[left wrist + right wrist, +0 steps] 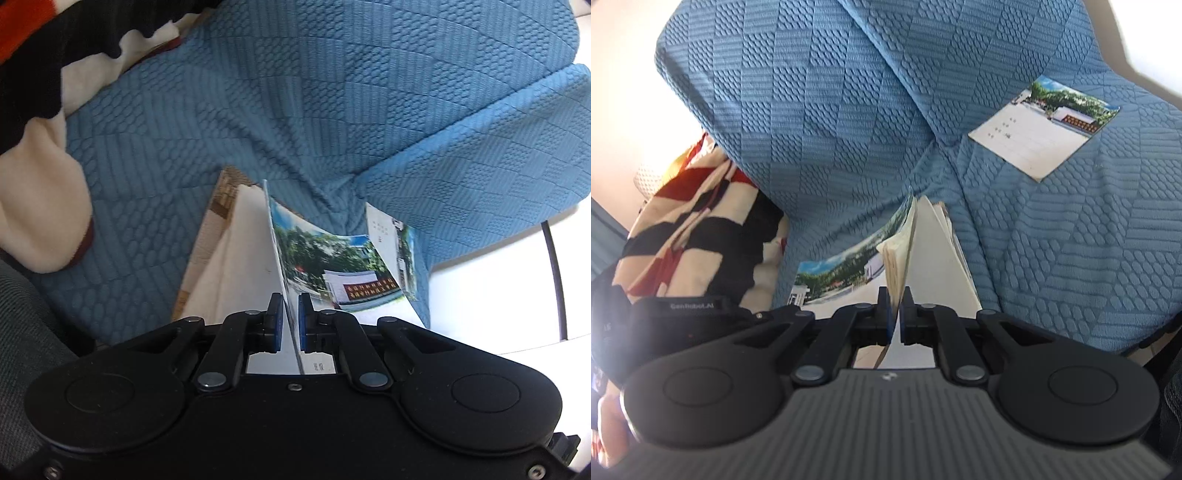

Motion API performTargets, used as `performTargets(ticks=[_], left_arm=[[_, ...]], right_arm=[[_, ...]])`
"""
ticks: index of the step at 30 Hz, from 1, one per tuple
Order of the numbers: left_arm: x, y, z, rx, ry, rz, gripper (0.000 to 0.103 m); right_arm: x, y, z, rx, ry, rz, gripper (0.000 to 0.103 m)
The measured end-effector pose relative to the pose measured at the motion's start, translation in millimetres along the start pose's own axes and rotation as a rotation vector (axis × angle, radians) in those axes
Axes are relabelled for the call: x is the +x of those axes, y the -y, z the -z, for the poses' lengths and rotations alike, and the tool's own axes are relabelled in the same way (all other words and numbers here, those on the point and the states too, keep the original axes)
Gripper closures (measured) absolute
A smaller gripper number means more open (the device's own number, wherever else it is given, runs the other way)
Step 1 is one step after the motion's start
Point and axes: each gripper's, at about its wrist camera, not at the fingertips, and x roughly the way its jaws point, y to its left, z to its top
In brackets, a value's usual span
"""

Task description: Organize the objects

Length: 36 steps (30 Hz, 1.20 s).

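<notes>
The left hand-held gripper [291, 317] has its blue pads nearly together, pinched on the near edge of a thin cover sheet of an open notebook [332, 266]. The right hand-held gripper [896, 314] is likewise closed almost fully, clamped on a small sheaf of the same notebook's cream pages [897, 258], which stand on edge between its pads.

The notebook is a slim softcover. Its cover carries a colour photograph of green trees, blue sky and a low white wall with a dark red signboard; the inside leaves are plain white or cream. It is held open over a sofa covered in blue textured fabric [295, 110], near the crease where the seat meets the backrest. Its spine runs from near to far, away from both cameras, with the leaves fanning left and right of that line.

The left wrist view shows the photo cover bowing out to the right, a brown board-like back leaf [218, 210] at the left, and white floor [487, 288] beyond the sofa's right edge. Only the right wrist view shows a second notebook [1043, 129], closed, lying flat on the seat far to the right, well apart from the held one, its photo end pointing far-right. That view also shows a cream, black and red patterned blanket [701, 229] bunched at the left, and part of the other gripper's black body [683, 314] near left.
</notes>
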Motion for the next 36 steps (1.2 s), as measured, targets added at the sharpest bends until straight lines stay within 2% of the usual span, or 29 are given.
performTargets(ticks=[9, 14, 21, 24, 25, 29, 31, 33, 35, 36], left_arm=[[6.3, -8.6, 1.4, 0.014, -0.01, -0.059, 0.097], [14.3, -13.1, 1.1, 0.026, -0.04, -0.089, 0.097], [15.8, -12.4, 2.6, 0.035, -0.041, -0.113, 0.097], [14.5, -10.6, 2.9, 0.04, -0.04, -0.12, 0.095], [14.4, -10.2, 2.8, 0.042, -0.04, -0.12, 0.09], [11.5, -3.1, 0.9, 0.074, -0.036, -0.132, 0.08], [8.0, 2.5, 0.1, 0.091, -0.03, -0.143, 0.07], [2.7, 8.7, -0.3, 0.114, -0.017, -0.143, 0.064], [-2.3, 15.1, -1.4, 0.133, -0.012, -0.134, 0.057], [-5.7, 18.8, -2.1, 0.146, -0.007, -0.135, 0.05]], right_arm=[[12.2, -0.4, 19.9, -0.015, -0.072, 0.02, 0.096], [21.4, -2.0, 26.7, -0.03, -0.119, 0.06, 0.095], [26.9, -2.4, 32.0, -0.034, -0.145, 0.086, 0.093], [27.1, -1.9, 31.0, -0.029, -0.152, 0.082, 0.092], [26.8, -1.4, 30.2, -0.024, -0.156, 0.08, 0.092], [24.6, -1.4, 25.2, -0.016, -0.196, 0.085, 0.078], [19.5, -1.3, 23.3, -0.006, -0.202, 0.088, 0.069], [12.4, -1.8, 21.1, -0.007, -0.198, 0.095, 0.048], [4.5, -2.0, 18.4, -0.013, -0.186, 0.108, 0.038], [0.0, -2.3, 16.5, -0.019, -0.178, 0.109, 0.038]])
